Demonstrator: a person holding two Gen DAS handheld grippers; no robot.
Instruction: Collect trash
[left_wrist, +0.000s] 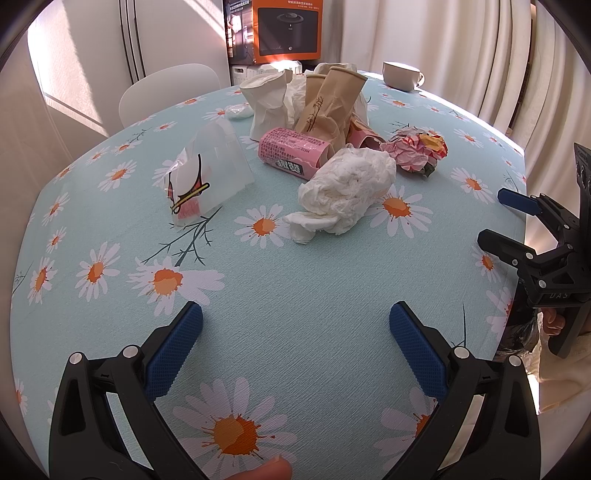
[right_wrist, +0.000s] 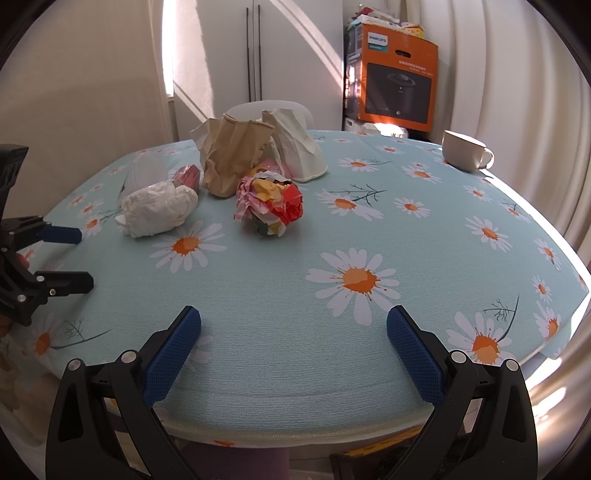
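Trash lies in a cluster on the daisy tablecloth (left_wrist: 295, 332): a crumpled white tissue wad (left_wrist: 347, 192) (right_wrist: 159, 208), a clear plastic bag with red print (left_wrist: 207, 177), a pink wrapper roll (left_wrist: 291, 151), crushed brown paper cups (left_wrist: 328, 103) (right_wrist: 232, 158), a crushed white cup (left_wrist: 267, 99) (right_wrist: 299, 147) and a colourful crumpled paper ball (left_wrist: 417, 149) (right_wrist: 271, 205). My left gripper (left_wrist: 295, 321) is open and empty over the near cloth. My right gripper (right_wrist: 293, 325) is open and empty near the table edge; it also shows at the right in the left wrist view (left_wrist: 495, 218).
A white mug (left_wrist: 400, 75) (right_wrist: 465, 155) stands at the far right of the table. A white chair (left_wrist: 166, 92) sits behind the table. An orange box (left_wrist: 280, 29) (right_wrist: 399, 88) stands at the back by the curtains. The table edge (right_wrist: 295, 424) runs just below my right gripper.
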